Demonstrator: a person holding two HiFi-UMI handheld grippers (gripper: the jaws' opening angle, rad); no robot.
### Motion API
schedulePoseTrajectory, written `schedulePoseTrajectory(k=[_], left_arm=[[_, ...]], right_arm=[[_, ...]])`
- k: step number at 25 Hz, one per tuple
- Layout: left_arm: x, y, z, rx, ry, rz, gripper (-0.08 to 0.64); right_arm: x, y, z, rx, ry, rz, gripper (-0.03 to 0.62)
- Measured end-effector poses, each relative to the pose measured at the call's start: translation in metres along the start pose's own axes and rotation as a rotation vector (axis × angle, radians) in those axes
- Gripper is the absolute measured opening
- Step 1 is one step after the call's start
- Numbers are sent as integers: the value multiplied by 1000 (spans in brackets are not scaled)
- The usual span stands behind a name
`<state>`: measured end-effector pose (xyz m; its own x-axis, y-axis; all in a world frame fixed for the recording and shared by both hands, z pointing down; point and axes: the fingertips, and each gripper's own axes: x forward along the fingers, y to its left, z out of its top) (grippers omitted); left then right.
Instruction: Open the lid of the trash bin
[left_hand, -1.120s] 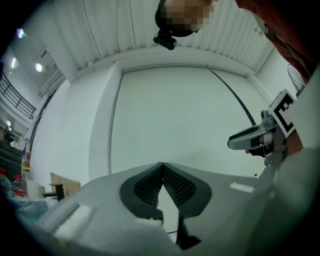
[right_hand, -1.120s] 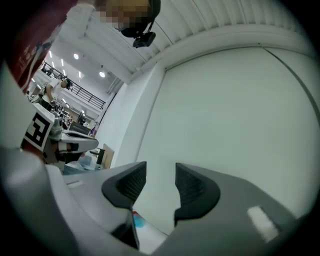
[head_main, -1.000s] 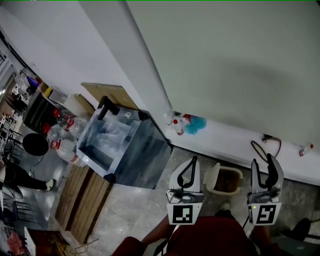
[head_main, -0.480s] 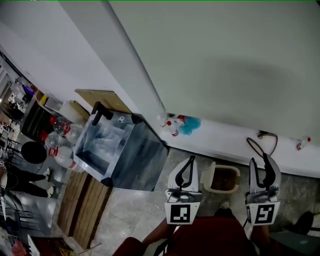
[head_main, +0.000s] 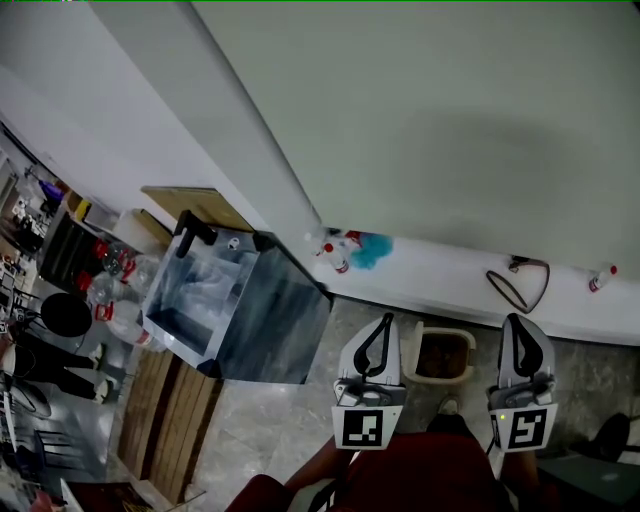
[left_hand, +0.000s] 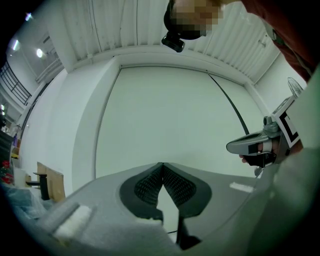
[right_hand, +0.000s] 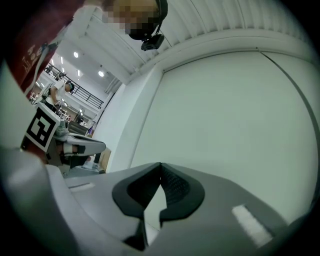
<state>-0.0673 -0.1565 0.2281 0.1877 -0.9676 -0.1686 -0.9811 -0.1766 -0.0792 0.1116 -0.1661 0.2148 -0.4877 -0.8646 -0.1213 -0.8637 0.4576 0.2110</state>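
Beige plastic with a brown inside is what I take for the small trash bin (head_main: 445, 355). It stands on the grey stone floor (head_main: 270, 420) at the foot of the pale wall (head_main: 450, 120). It sits between the 2 grippers and a little beyond their tips, on the far side towards the wall. The left gripper (head_main: 386, 322) is just left of it and the right gripper (head_main: 518, 324) just right of it, so neither hand is clearly nearer. Both point roughly level at the wall, so their own views show only wall and ceiling. The bin lies below their line of sight, and I judge that any reach for it goes down and forward. The left gripper's jaws meet at the tips with nothing between them. The right gripper's jaws have just been closing and now stand together the same way, also empty. A pale flap (head_main: 422, 345) stands up along the bin's left edge, on the left gripper's side, and the brown hollow shows from above. That fits a lid already raised, though the bin is too small here to be sure the flap is the lid. If it is, the hinge line runs near to far and the lid swings up leftward. A bigger steel box (head_main: 285, 320) with a clear liner (head_main: 205, 285) stands well to the left, its top uncovered. It is much further from both hands.
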Motion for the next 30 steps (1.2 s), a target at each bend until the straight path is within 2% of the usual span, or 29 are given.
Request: schedulePoseTrajectory(k=[4,7,11,30], left_arm=[[3,-5,1,-16,-5,-2,5],[4,-10,-5,6,29,-16,5],[7,-14,-2,24,11,-25,5],[5,-19,-4,-6,28,-8,5]], right_arm=[[-3,-6,-2,0,4,-9,0],[-5,-12,-5,5,15,-21,0],[-8,-19,-9,8,28,-35,0],[-11,-26,-13,24,39,-27,0]])
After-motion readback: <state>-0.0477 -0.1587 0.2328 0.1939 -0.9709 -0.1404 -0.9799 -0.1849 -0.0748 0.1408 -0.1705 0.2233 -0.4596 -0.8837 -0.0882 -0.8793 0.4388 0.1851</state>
